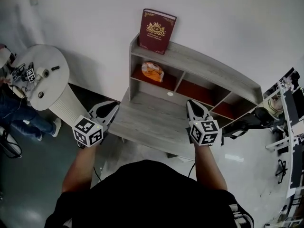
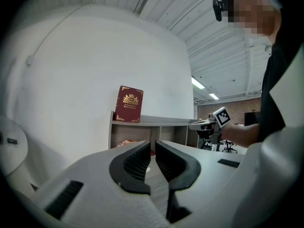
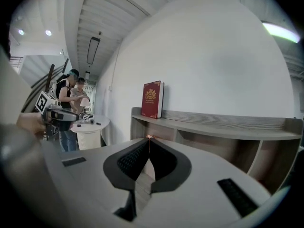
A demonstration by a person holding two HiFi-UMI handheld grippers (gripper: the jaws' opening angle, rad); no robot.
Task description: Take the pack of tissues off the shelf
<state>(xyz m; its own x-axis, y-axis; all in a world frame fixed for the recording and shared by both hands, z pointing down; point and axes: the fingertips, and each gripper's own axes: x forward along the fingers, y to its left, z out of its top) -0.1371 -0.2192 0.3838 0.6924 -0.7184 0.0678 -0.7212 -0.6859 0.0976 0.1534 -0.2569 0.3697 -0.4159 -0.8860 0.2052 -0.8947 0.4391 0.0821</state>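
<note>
Nearest, over the front right part of the worktop (image 1: 152, 122): right gripper (image 1: 190, 103), clamped tight on nothing, tips touching. Just off the worktop's front left corner: left gripper (image 1: 107, 107), jaws only a thin slit apart, nothing between them. Both well short of the target, and neither wide enough to take it. Further back, near the worktop's rear edge: a small white disc (image 1: 170, 94), lying between the right gripper and the compartments, likely to get nudged by a low sweep. Beyond that, in the leftmost compartment of the shelf (image 1: 213, 66), on its red floor: the orange pack of tissues (image 1: 153, 71), soft and crinkly by the look of it. Main risk, as a judgement: going in with jaws this narrow and merely pushing the pack against the back wall, or pinching only a fold of wrapper and losing it on the way out. Tight opening too, so may knock a jaw on the divider or the board above. On top of that board, right over the compartment: an upright red book (image 1: 156, 31) standing against the wall, could topple from such a bump
</note>
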